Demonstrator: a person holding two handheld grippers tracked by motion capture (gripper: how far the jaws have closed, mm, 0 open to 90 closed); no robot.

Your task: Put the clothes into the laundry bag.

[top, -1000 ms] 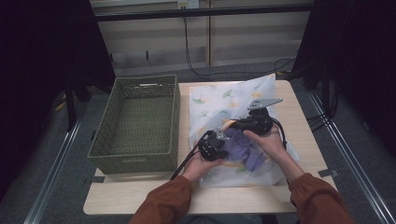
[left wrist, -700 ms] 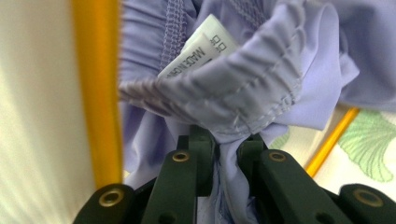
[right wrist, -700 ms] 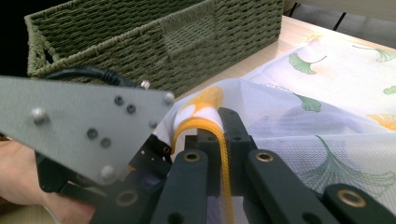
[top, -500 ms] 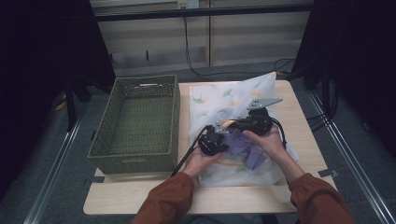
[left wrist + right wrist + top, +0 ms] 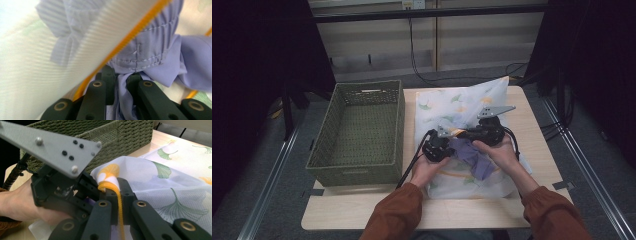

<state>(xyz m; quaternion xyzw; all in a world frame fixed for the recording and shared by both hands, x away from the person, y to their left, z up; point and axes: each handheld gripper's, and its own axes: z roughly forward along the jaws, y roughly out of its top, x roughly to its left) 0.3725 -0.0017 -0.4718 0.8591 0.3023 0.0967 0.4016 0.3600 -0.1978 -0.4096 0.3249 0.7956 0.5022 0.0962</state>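
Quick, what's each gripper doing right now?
Left gripper: closed on the lilac garment.
Right gripper: closed on the mesh bag's orange-trimmed edge.

Looks like a recording booth in a lab. Small wooden table [image 5: 362, 215] hemmed in by black curtains [image 5: 257, 65], metal floor rails [image 5: 267, 195], loose cables [image 5: 417, 55] along the back wall.

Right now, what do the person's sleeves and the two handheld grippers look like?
Rust-orange long sleeves cover both forearms. The left gripper and right gripper are boxy black tools with dark jaws and brass-coloured pivot pins, each topped by a grey three-cornered plate and trailing a black cable.
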